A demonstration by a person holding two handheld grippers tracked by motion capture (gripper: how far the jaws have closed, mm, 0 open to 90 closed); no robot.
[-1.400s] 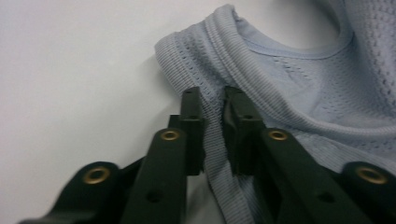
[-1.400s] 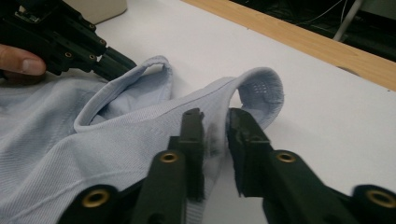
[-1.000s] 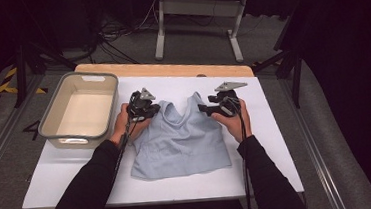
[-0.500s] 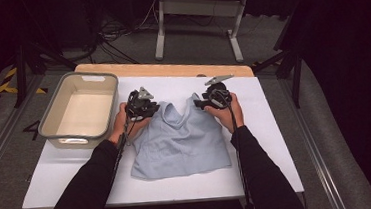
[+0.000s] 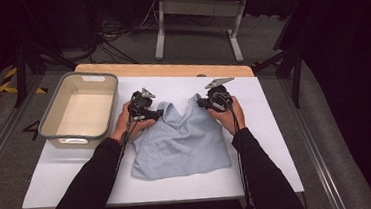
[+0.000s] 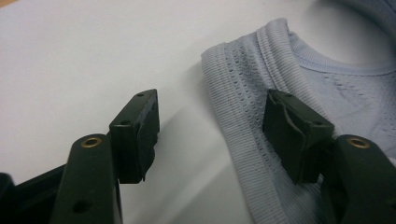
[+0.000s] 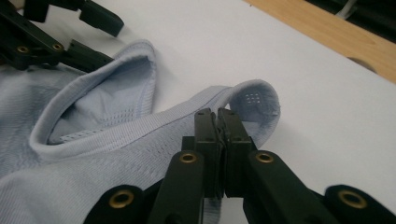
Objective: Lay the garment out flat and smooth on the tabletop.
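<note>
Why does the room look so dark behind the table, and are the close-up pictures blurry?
High view: light falls on the white table; the room behind stays dark. Left gripper view: the near black tool looks soft, with a faint shadow beside the top. Right gripper view: fairly sharp.

From above, the person's hands cover most of the left gripper (image 5: 148, 111) and right gripper (image 5: 212, 101), so how the jaws stand is too small to tell there. The pale blue tank top (image 6: 299, 74) runs off the left gripper view's right and bottom edges. The right gripper's closed pads hide the strap fabric pinched between them.
</note>
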